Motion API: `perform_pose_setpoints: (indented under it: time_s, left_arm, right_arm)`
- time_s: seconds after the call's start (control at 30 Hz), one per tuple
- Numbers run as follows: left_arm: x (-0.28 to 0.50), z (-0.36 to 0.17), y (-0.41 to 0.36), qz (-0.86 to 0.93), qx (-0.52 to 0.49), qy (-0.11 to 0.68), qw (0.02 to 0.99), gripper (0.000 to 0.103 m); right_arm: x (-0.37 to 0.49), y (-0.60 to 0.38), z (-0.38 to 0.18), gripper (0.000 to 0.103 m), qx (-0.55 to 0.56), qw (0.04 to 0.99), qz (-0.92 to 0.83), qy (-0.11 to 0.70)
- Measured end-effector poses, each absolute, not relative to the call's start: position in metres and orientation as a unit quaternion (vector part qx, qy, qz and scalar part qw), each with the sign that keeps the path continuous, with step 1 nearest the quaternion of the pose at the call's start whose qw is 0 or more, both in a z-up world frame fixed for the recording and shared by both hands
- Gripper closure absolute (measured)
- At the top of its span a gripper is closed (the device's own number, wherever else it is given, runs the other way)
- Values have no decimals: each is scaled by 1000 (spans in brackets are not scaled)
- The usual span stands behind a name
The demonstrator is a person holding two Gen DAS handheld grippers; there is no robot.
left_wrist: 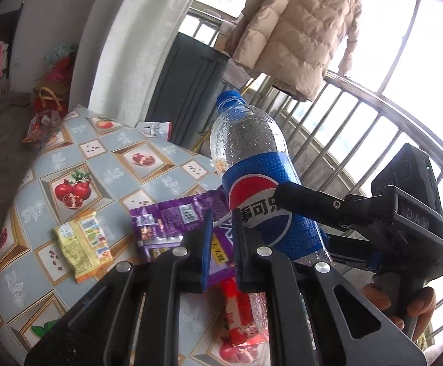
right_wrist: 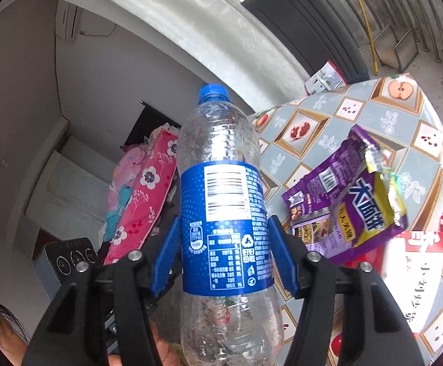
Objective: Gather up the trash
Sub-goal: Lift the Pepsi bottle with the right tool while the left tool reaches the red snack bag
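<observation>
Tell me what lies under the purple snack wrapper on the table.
The purple snack wrapper overlaps a red-and-white packet on the fruit-patterned tablecloth. Whatever else sits beneath its middle is covered.

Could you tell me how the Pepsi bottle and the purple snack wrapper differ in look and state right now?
The Pepsi bottle is rigid clear plastic with a blue label and cap; the purple snack wrapper is a flat, crumpled foil pouch, torn open. The bottle stands upright between the fingers of the right claw; the wrapper lies loose on the table, with no claw gripping it. Both look empty.
</observation>
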State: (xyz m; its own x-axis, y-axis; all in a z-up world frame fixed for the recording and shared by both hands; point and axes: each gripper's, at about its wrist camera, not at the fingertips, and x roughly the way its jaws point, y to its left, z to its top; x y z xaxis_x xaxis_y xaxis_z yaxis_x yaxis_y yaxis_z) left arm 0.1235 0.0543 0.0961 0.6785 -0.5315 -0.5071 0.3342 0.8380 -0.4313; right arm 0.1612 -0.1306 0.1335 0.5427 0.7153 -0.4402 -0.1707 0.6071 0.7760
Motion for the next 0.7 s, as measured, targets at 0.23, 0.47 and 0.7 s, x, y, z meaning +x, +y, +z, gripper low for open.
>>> perform_pose_setpoints:
  time_s: [0.23, 0.47, 0.7]
  left_arm:
    - [115, 107, -17, -304, -113, 320, 890, 94]
    - [102, 96, -76, -354, -75, 340, 868, 94]
    - [97, 59, -107, -382, -44, 387, 838, 93]
  right_arm:
    - [116, -207, 141, 47, 376, 827, 219, 355]
    - [79, -264, 116, 47, 414, 827, 161, 344]
    - [61, -292, 52, 47, 484, 787, 128, 360]
